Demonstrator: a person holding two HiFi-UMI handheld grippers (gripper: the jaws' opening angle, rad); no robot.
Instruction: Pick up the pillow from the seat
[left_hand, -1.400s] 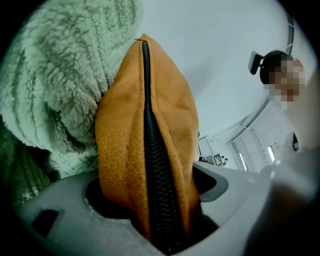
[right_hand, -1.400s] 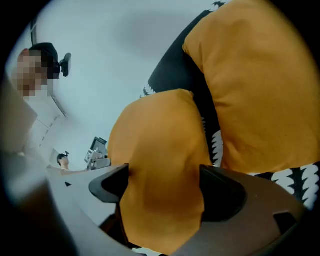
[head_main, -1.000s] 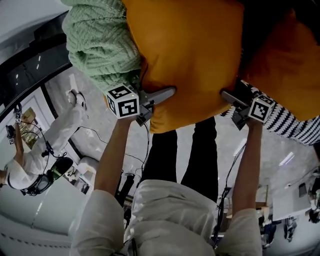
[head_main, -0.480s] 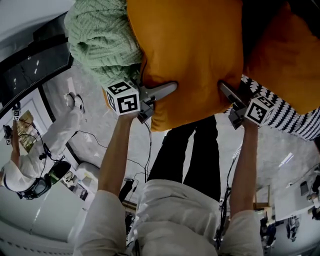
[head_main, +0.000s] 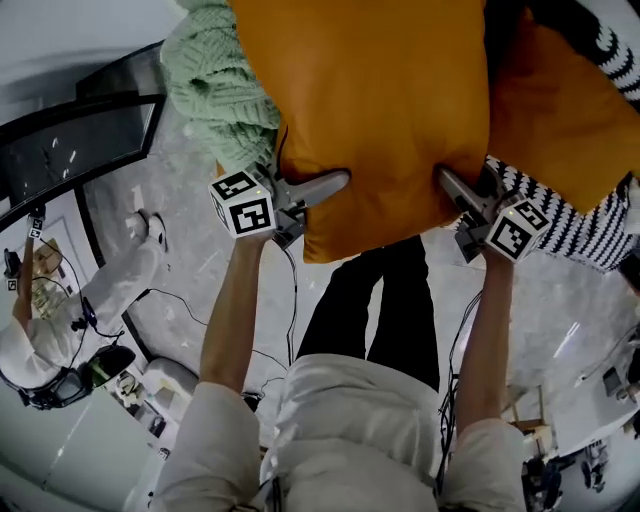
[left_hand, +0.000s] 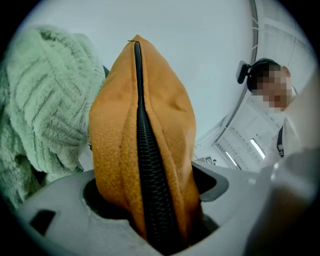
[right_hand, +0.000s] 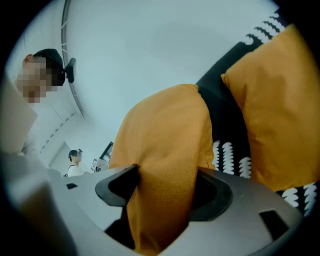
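Two claws grip: your left claw (left_hand: 150, 200) pinches the orange pillow (head_main: 380, 110) at its zipper edge. Your right claw (right_hand: 160, 200), jaws just closing, pinches the opposite edge. Lift step, I judge. Next: raise both evenly, clear of the green knit (head_main: 225, 90) beside the left claw.
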